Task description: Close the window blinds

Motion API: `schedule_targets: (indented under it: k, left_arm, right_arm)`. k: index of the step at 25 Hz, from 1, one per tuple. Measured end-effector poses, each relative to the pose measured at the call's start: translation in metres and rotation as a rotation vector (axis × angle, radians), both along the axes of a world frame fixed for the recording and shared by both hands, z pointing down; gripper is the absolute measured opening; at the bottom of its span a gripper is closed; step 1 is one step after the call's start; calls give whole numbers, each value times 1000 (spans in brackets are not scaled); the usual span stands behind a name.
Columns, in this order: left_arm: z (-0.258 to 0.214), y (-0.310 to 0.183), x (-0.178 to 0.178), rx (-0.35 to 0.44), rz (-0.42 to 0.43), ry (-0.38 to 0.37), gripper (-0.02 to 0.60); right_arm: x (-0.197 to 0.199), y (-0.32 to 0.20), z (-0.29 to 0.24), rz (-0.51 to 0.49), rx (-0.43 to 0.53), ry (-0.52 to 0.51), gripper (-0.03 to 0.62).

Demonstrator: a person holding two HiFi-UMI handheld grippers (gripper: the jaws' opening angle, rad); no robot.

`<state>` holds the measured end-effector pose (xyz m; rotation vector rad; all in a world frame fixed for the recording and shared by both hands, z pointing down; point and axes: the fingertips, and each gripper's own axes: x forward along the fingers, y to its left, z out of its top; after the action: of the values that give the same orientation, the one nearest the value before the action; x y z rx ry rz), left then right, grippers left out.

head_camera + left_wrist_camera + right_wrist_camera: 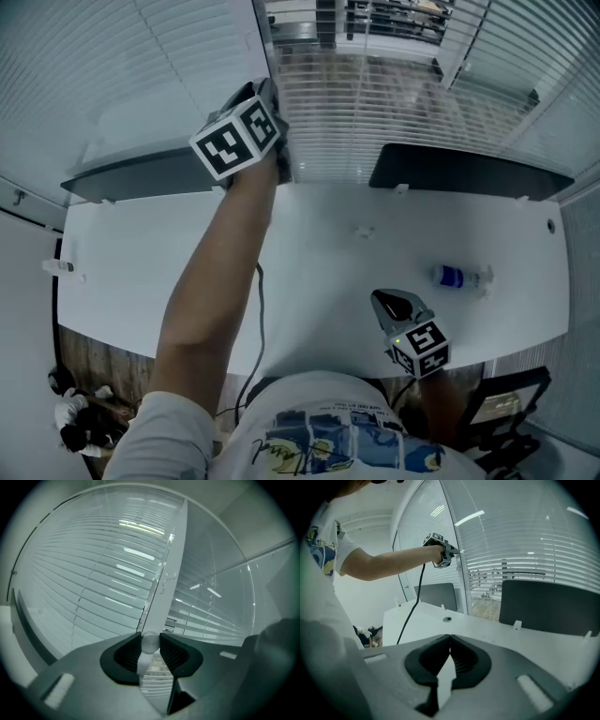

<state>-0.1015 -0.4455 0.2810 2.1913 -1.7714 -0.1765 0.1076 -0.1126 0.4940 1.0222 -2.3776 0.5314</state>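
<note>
My left gripper (150, 644) is shut on the pale tilt wand (161, 592) of the window blinds, whose round end sits between the ribbed pads. The wand runs up along the white window post (265, 56). In the head view the left gripper (270, 111) is raised against that post, arm stretched over the desk. The slats (93, 578) left of the post look nearly flat shut. Those on the middle pane (394, 112) let the outside show through. My right gripper (450, 638) hangs low over the desk's near edge (396, 305), shut and empty. The right gripper view shows the left gripper (443, 555) at the post.
A white desk (309, 244) stands under the window with two dark screens (141, 173) (469, 169) along its far edge. A small bottle (459, 277) lies at the right. A black cable (258, 319) hangs from the left arm. A chair (506, 412) stands at the lower right.
</note>
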Motion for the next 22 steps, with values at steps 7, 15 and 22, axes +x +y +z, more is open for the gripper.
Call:
schedule_targets:
  k: [7, 15, 22]
  left_arm:
    - [-2, -1, -1, 29, -2, -268, 133]
    - [1, -1, -5, 63, 2, -499, 183]
    - [-6, 7, 11, 184, 69, -890, 183]
  right_arm:
    - [-3, -3, 1, -14, 2, 8, 3]
    - [-2, -4, 3, -14, 2, 10, 3]
    - [-2, -6, 2, -12, 4, 8, 3]
